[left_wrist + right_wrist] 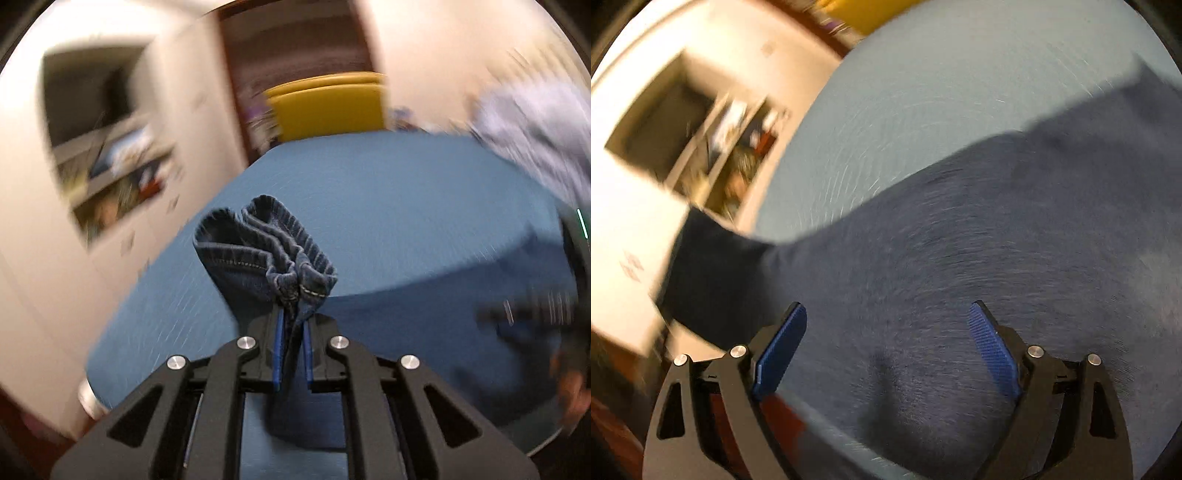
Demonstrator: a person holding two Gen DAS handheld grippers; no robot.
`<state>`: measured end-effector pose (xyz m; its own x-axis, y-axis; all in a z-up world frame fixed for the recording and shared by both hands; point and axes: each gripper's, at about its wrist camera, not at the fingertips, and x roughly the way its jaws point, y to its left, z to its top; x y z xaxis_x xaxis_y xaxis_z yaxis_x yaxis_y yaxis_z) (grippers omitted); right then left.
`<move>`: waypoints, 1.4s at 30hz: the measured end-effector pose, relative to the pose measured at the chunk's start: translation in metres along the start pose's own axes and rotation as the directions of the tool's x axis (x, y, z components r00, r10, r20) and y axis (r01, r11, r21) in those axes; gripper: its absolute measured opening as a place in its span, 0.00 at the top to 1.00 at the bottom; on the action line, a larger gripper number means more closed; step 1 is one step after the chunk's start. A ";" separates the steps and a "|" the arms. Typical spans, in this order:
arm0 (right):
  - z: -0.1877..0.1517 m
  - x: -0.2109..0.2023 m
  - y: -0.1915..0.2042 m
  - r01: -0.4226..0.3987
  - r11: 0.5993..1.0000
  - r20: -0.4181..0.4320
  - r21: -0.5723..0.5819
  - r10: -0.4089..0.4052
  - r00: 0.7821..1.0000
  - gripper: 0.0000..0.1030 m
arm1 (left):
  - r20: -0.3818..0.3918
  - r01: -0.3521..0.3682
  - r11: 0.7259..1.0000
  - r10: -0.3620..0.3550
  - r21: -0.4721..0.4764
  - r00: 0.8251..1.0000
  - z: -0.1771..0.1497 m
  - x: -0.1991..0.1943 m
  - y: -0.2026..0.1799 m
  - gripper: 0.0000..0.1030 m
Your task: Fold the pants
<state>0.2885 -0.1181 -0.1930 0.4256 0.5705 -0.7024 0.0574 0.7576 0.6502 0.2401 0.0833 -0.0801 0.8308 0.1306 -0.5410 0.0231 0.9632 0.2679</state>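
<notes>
My left gripper [293, 314] is shut on a bunched hem of the dark blue denim pants [258, 254], which sticks up past the fingertips above the blue table [388, 192]. More denim hangs down below the jaws. In the right wrist view the pants [979, 240] spread across the table as a broad dark sheet, one part trailing off the left edge. My right gripper [888, 314] hovers over this cloth with its blue pads [783, 347] wide apart and nothing pinched between them. Both views are blurred by motion.
A yellow chair [328, 107] stands behind the table's far edge. A white cabinet with open shelves [110, 147] lies to the left. A person in a light patterned shirt [535, 129] is at the right, with the other gripper [535, 314] blurred below.
</notes>
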 end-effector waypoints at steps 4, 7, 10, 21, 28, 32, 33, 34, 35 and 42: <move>0.010 -0.020 -0.031 -0.052 0.995 0.027 0.089 0.050 0.998 0.16 | 0.023 0.058 0.965 -0.066 0.256 0.998 -0.026 -0.018 -0.118 0.92; 0.012 -0.026 -0.052 -0.075 0.987 0.025 0.141 0.073 0.997 0.16 | -0.010 0.069 0.925 -0.070 0.373 0.997 -0.063 -0.011 -0.179 0.83; 0.012 -0.026 -0.056 -0.103 0.985 0.011 0.135 0.103 0.995 0.17 | 0.051 -0.017 0.905 -0.005 0.425 0.999 -0.085 -0.012 -0.197 0.42; 0.018 -0.029 -0.061 -0.111 0.987 -0.008 0.119 0.113 0.994 0.16 | 0.106 -0.092 0.808 0.037 0.582 0.994 -0.114 -0.014 -0.183 0.38; 0.019 -0.029 -0.053 -0.085 0.991 -0.045 0.105 0.090 0.995 0.16 | -0.013 0.059 0.813 -0.063 0.579 0.998 -0.116 -0.005 -0.183 0.80; 0.019 -0.032 -0.047 -0.148 0.980 -0.102 0.134 0.162 0.981 0.16 | 0.019 0.049 0.844 -0.071 0.534 0.997 -0.107 -0.014 -0.173 0.81; 0.018 -0.030 -0.044 -0.169 0.975 -0.124 0.146 0.187 0.975 0.16 | 0.028 0.049 0.854 -0.074 0.518 0.997 -0.103 -0.017 -0.169 0.81; 0.016 -0.027 -0.043 -0.195 0.966 -0.148 0.168 0.221 0.964 0.15 | 0.042 0.042 0.861 -0.073 0.507 0.996 -0.098 -0.022 -0.166 0.81; 0.014 -0.022 -0.040 -0.235 0.949 -0.176 0.211 0.273 0.946 0.15 | 0.052 0.037 0.865 -0.073 0.501 0.996 -0.095 -0.026 -0.165 0.81; 0.013 0.010 -0.025 -0.334 0.889 -0.245 0.314 0.416 0.876 0.15 | 0.070 0.042 0.879 -0.085 0.475 0.994 -0.086 -0.037 -0.157 0.81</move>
<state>0.3030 -0.1353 -0.2120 0.1758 0.8922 -0.4159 0.1927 0.3831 0.9034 0.1575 -0.0522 -0.1704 0.8626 0.0314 -0.5048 0.3194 0.7401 0.5918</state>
